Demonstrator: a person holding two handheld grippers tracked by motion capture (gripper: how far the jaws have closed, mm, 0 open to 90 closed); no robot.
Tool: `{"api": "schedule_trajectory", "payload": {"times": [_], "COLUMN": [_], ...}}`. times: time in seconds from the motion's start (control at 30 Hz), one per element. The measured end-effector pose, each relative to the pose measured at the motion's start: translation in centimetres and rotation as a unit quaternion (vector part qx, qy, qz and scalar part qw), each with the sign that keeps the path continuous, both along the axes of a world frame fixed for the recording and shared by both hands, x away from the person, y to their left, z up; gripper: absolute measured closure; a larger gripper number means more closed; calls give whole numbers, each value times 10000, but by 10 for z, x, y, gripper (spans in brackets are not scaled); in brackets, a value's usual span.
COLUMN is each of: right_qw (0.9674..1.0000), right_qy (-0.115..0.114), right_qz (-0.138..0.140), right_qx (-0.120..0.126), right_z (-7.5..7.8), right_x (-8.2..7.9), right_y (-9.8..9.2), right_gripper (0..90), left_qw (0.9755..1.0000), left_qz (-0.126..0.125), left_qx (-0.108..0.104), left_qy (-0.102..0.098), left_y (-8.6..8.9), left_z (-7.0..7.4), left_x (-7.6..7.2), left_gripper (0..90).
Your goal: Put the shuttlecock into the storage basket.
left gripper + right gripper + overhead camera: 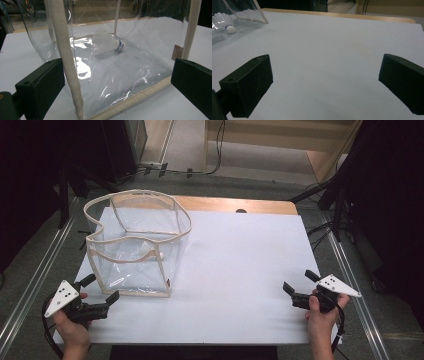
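A clear plastic bag with cream fabric trim (135, 245) stands open-topped on the left of the white table (240, 265). Inside it lies a white shuttlecock (107, 45), on its side on the bag's floor; the right gripper view catches it at the far left (224, 22), cork end down-right. My left gripper (100, 289) is open at the bag's near left corner, and one cream corner seam (68, 67) rises between its jaws, untouched. My right gripper (300, 282) is open over bare table at the right, with nothing between its jaws.
A wooden strip (235, 205) edges the table's far side. Metal rails (30, 285) run along both sides of the table. Black stands and cables (330, 195) sit on the floor beyond the far corners.
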State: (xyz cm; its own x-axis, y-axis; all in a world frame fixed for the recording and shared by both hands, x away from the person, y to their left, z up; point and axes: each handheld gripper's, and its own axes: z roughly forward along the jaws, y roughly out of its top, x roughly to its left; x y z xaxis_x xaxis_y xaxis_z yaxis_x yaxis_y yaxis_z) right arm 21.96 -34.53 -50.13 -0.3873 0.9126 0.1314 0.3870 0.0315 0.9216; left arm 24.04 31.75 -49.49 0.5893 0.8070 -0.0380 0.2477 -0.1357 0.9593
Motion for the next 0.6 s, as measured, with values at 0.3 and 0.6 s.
{"api": "schedule_trajectory", "payload": {"times": [0.3,0.6], "right_qw": [9999,9996], "right_qy": [-68,-70], "right_qz": [-89,-224], "right_qx": [123,154], "right_z": [-5,-9], "right_x": [-4,-9], "right_y": [-11,-15], "right_gripper": [0,0], "left_qw": [10000,10000], "left_qz": [28,15], "left_qx": [48,25], "left_qy": [-14,-37], "left_y": [0,0], "left_z": [0,0], "left_x": [0,0], "left_gripper": [0,0]}}
